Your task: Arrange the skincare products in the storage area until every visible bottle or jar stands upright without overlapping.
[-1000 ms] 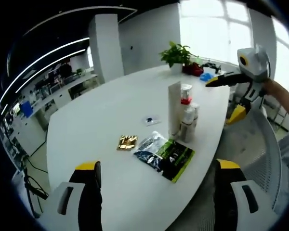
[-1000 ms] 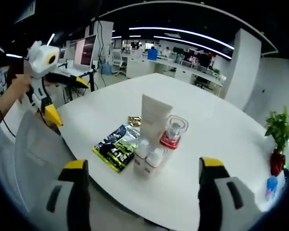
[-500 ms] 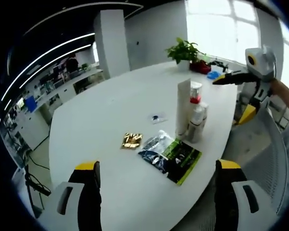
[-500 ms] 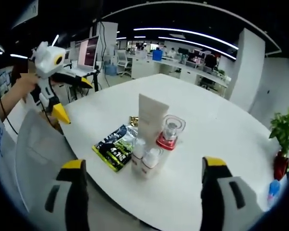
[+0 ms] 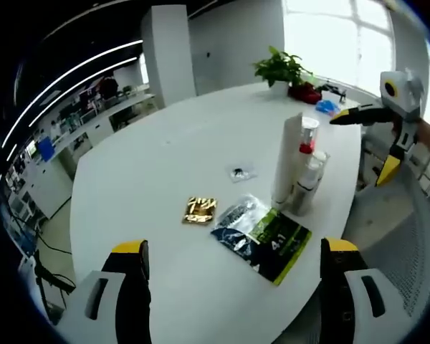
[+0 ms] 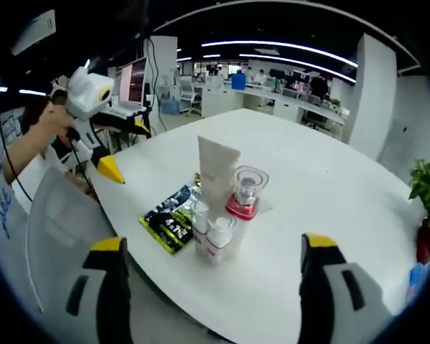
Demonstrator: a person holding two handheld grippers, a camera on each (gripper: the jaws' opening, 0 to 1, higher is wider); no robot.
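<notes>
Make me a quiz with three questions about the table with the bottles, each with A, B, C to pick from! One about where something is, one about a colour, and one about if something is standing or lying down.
1. Where is the gold packet?
A. On top of the tall white tube
B. Flat on the white table, apart from the bottles
C. Between a gripper's jaws

2. What colour is the band on the clear-capped bottle?
A. Red
B. Blue
C. Yellow

3. How is the tall white tube?
A. Lying on its side
B. Leaning on the plant
C. Standing upright

Answers:
1 B, the left gripper view shows it lying alone on the tabletop.
2 A, the right gripper view shows a red ring under its clear cap.
3 C, it rises straight up above the small white bottles.
</notes>
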